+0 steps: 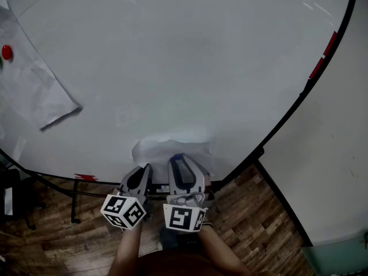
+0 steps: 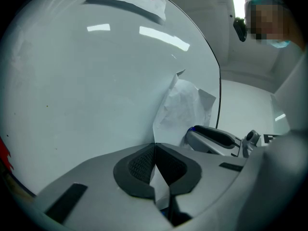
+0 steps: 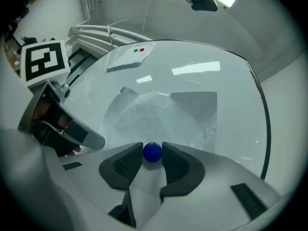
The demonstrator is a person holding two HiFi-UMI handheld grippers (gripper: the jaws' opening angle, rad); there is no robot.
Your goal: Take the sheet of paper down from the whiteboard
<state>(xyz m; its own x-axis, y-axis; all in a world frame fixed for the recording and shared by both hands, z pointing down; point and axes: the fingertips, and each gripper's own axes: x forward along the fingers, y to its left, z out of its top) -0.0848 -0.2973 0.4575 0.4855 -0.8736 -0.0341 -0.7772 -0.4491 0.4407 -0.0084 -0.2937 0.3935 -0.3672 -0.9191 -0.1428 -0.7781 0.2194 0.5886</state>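
A crumpled white sheet of paper (image 1: 167,148) lies against the whiteboard (image 1: 184,56) near its lower edge. My left gripper (image 1: 146,170) is shut on the sheet's left edge; in the left gripper view the paper (image 2: 185,107) runs down into the closed pads (image 2: 144,165). My right gripper (image 1: 178,160) is just to the right of it, over the sheet. In the right gripper view a round blue magnet (image 3: 152,151) sits between its fingertips, touching both pads, with the creased paper (image 3: 159,114) behind it.
A second sheet (image 1: 34,91) hangs at the board's upper left under a red magnet (image 1: 6,52). Red strips (image 1: 323,53) sit on the board's dark right frame. A wooden floor (image 1: 253,223) lies below. A person (image 2: 274,28) stands beyond the board.
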